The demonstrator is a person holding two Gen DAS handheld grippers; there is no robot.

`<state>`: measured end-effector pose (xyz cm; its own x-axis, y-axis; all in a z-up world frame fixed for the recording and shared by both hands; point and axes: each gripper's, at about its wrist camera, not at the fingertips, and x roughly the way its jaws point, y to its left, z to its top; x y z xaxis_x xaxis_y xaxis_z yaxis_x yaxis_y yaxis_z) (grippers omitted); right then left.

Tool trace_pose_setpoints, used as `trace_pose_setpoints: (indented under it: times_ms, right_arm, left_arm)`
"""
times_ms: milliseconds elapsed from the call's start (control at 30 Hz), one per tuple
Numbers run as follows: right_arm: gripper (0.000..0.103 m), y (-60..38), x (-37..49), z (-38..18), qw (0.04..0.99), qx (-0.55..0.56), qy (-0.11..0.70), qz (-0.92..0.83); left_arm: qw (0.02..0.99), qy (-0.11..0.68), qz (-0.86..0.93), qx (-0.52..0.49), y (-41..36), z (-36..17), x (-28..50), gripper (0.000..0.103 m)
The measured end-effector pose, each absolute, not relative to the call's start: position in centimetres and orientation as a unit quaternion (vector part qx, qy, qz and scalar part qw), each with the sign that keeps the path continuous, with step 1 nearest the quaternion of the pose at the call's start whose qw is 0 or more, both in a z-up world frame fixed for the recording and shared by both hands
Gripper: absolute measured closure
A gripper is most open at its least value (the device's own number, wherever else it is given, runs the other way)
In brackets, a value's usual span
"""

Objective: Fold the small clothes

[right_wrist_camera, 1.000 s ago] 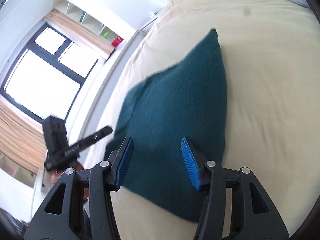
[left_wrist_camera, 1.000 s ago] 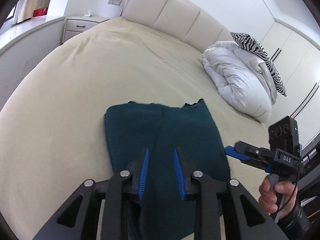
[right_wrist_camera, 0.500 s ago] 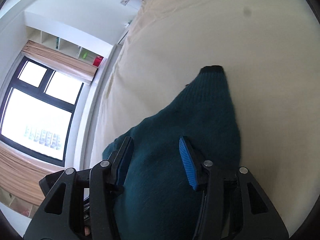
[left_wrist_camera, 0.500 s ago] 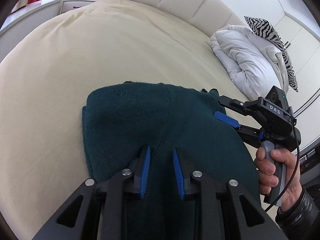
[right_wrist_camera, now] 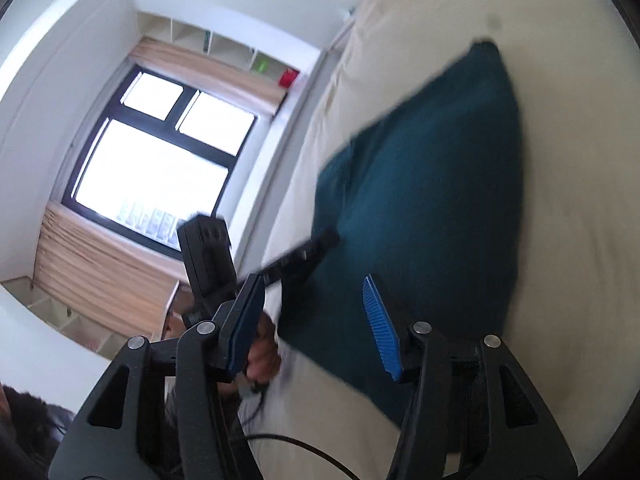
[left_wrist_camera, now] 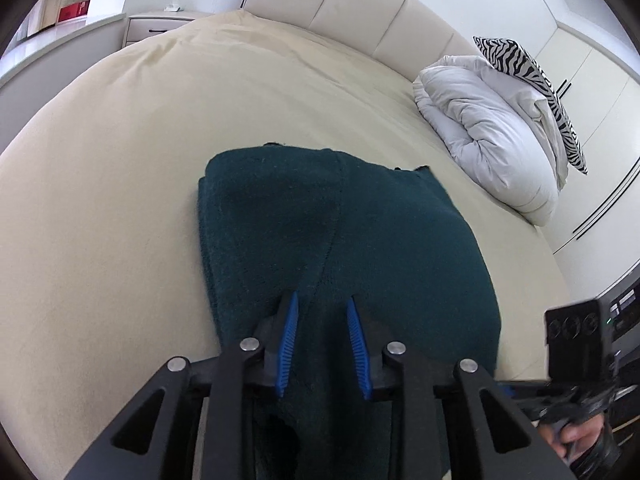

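A dark teal knit garment [left_wrist_camera: 340, 232] lies folded on the beige bed [left_wrist_camera: 120, 160]. Its near edge rises into my left gripper [left_wrist_camera: 322, 340], whose blue pads are shut on a bunched fold of it. In the right wrist view the left gripper [right_wrist_camera: 320, 244] reaches onto the garment [right_wrist_camera: 432, 184] from its left edge. My right gripper [right_wrist_camera: 312, 320] hovers at the garment's near corner. Its jaws are opening, and the pads touch no cloth. In the left wrist view only the right gripper's camera housing [left_wrist_camera: 576, 336] and a hand [left_wrist_camera: 580, 440] show at the lower right.
A rolled white duvet [left_wrist_camera: 488, 132] with a zebra pillow [left_wrist_camera: 532, 80] lies at the bed's right side, beside wardrobe doors [left_wrist_camera: 600, 140]. A padded headboard [left_wrist_camera: 360, 8] and a nightstand [left_wrist_camera: 160, 28] stand at the far end. A window [right_wrist_camera: 160, 160] is on the left wall.
Both grippers have come down and the garment now lies lower and flatter on the bed. The right gripper has drawn back from the garment's right edge to its near corner, jaws wider.
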<state>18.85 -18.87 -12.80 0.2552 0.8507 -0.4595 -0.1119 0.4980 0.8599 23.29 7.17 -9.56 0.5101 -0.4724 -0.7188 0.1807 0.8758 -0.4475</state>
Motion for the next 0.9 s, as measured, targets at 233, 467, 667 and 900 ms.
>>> trace_pose_setpoints:
  times_ms: [233, 467, 667, 900]
  right_arm:
    - [0.052, -21.9, 15.6, -11.8, 0.728, 0.377, 0.478, 0.315]
    - [0.023, -25.8, 19.5, -10.1, 0.779, 0.365, 0.452, 0.238]
    - [0.023, -27.1, 22.7, -14.1, 0.734, 0.405, 0.496, 0.227]
    - [0.034, -23.9, 24.5, -16.6, 0.709, 0.422, 0.503, 0.256]
  left_arm:
    - [0.87, 0.421, -0.152, -0.208, 11.9, -6.9, 19.7, 0.036]
    - [0.817, 0.468, -0.175, -0.289, 13.7, -9.2, 21.6, 0.034]
    - [0.787, 0.488, -0.186, -0.328, 13.1, -11.4, 24.2, 0.034]
    - [0.761, 0.522, -0.195, -0.333, 12.0, -12.3, 27.0, 0.05]
